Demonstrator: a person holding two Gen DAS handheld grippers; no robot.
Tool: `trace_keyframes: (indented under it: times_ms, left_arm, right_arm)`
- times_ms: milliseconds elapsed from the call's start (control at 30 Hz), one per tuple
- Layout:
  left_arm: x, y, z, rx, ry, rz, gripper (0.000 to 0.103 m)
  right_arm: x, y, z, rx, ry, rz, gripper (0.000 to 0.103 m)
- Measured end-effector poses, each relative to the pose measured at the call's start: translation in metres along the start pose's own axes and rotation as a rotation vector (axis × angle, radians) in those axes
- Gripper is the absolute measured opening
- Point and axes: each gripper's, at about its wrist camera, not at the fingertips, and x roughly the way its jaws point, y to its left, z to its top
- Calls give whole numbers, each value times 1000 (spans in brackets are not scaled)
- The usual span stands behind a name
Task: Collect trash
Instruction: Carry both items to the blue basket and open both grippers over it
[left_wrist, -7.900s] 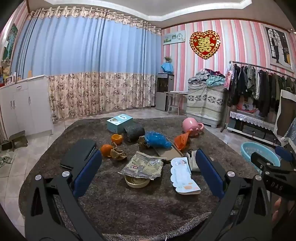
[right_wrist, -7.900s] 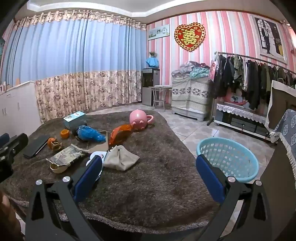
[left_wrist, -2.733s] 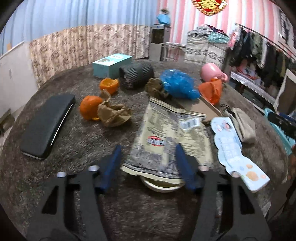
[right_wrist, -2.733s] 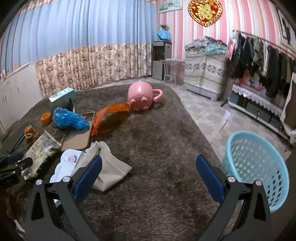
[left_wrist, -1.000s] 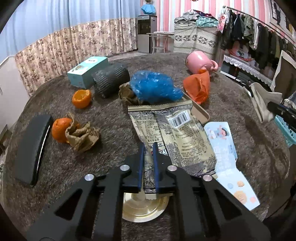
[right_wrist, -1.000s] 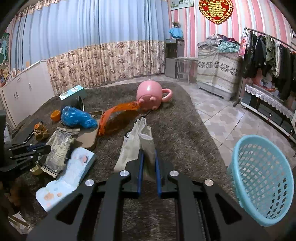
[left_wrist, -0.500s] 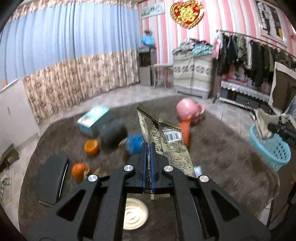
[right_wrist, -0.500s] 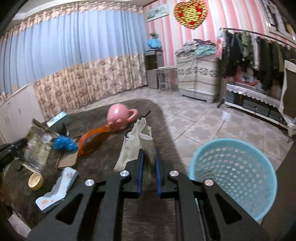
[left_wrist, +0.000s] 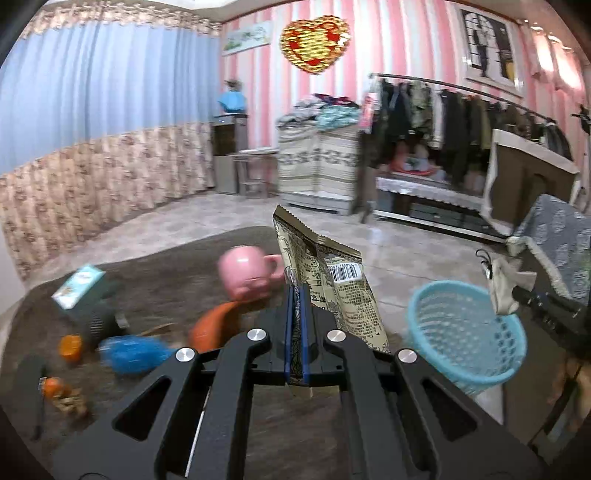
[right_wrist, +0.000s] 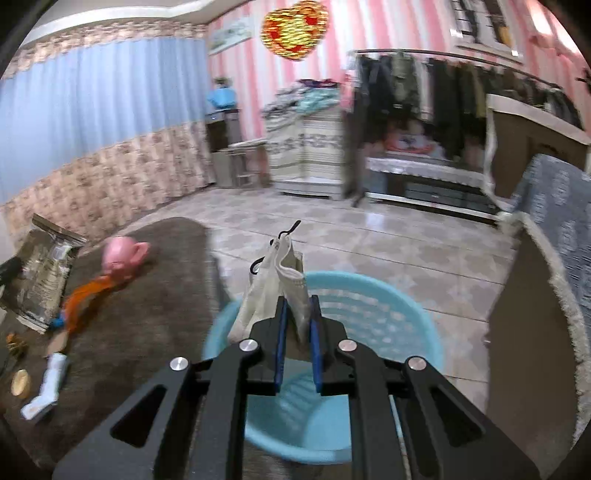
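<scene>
My left gripper (left_wrist: 294, 295) is shut on a printed foil snack wrapper (left_wrist: 325, 280) and holds it upright above the brown carpeted table (left_wrist: 177, 266). My right gripper (right_wrist: 297, 306) is shut on a cream-white bag with black hooks (right_wrist: 275, 280) and holds it right over the light blue basket (right_wrist: 406, 317). In the left wrist view the basket (left_wrist: 458, 332) stands to the right, with the white bag (left_wrist: 506, 280) above its rim. The wrapper also shows at the left in the right wrist view (right_wrist: 40, 273).
On the table lie a pink pig mug (left_wrist: 247, 273), an orange bag (left_wrist: 210, 328), a blue plastic bag (left_wrist: 133, 354), orange peels (left_wrist: 70, 347), a teal box (left_wrist: 79, 286) and a black case (left_wrist: 26, 391). A clothes rack (left_wrist: 443, 125) stands behind on the tiled floor.
Both grippers have swung right toward the basket. The right gripper with the white bag now hangs directly over the basket. The left gripper carries the wrapper higher and farther right.
</scene>
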Motion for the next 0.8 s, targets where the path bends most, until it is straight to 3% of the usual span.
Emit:
trace_keyframes:
  times_ms: [300, 567, 800]
  left_arm:
    - [59, -106, -5, 98, 34, -148, 2]
    - [110, -160, -21, 132, 67, -199, 2]
    - [141, -178, -26, 173, 93, -220, 4]
  right_arm:
    - [9, -49, -10, 108, 23, -85, 12]
    - [17, -54, -17, 130, 48, -92, 12]
    - [28, -60, -18, 150, 60, -96, 12]
